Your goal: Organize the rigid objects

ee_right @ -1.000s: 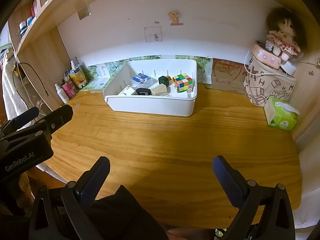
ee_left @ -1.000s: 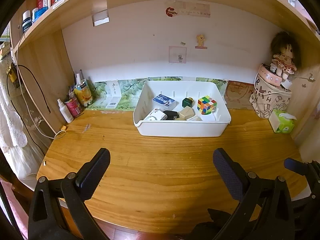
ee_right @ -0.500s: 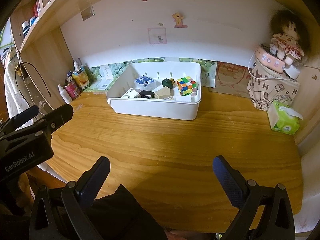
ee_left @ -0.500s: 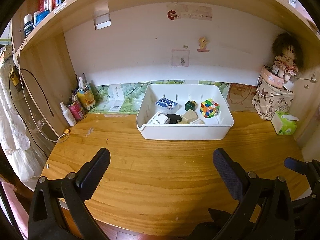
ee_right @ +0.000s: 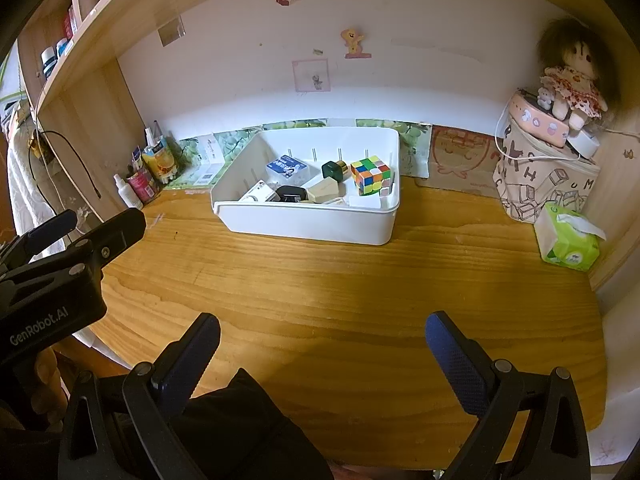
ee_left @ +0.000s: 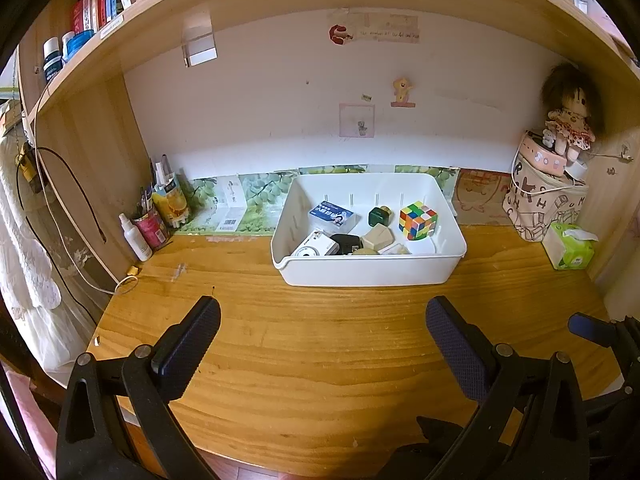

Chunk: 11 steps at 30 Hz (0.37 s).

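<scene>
Both the left tongs [ee_left: 322, 322] and right tongs [ee_right: 322, 338] hang spread apart and empty over the bare worktop [ee_left: 320, 340]. The rigid objects, among them a puzzle cube [ee_left: 417, 219], lie inside the white bin [ee_left: 368, 270]. The sorting looks finished, or possibly unstarted; any next move would call for reaching forward to the bin.

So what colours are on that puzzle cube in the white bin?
Red, yellow, green, blue, orange and white squares on the puzzle cube, clearest in the right wrist view.
</scene>
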Available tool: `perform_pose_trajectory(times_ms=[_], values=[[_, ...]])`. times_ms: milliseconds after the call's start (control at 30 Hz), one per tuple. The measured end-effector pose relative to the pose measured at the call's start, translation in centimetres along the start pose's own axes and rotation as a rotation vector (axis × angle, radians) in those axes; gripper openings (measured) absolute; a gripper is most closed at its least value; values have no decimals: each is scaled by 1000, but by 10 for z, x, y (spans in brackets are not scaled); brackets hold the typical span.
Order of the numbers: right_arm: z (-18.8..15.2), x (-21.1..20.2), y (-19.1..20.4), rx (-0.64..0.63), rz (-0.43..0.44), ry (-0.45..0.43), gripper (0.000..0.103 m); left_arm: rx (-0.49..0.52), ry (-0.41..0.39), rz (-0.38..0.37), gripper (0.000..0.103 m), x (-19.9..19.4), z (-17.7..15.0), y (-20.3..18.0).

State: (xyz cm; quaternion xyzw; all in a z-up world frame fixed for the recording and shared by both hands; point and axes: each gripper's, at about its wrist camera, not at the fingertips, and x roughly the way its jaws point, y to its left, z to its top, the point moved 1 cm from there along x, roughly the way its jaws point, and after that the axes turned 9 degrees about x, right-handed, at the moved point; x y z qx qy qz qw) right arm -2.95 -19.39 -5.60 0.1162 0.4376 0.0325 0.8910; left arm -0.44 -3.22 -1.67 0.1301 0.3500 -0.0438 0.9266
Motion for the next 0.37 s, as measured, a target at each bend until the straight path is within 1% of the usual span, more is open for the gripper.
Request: perform_pose_trajectory(times_ms=[367], values=[[4,3,4,-4,4,-2,103,-5,-4,0,102,-1,-1,5]])
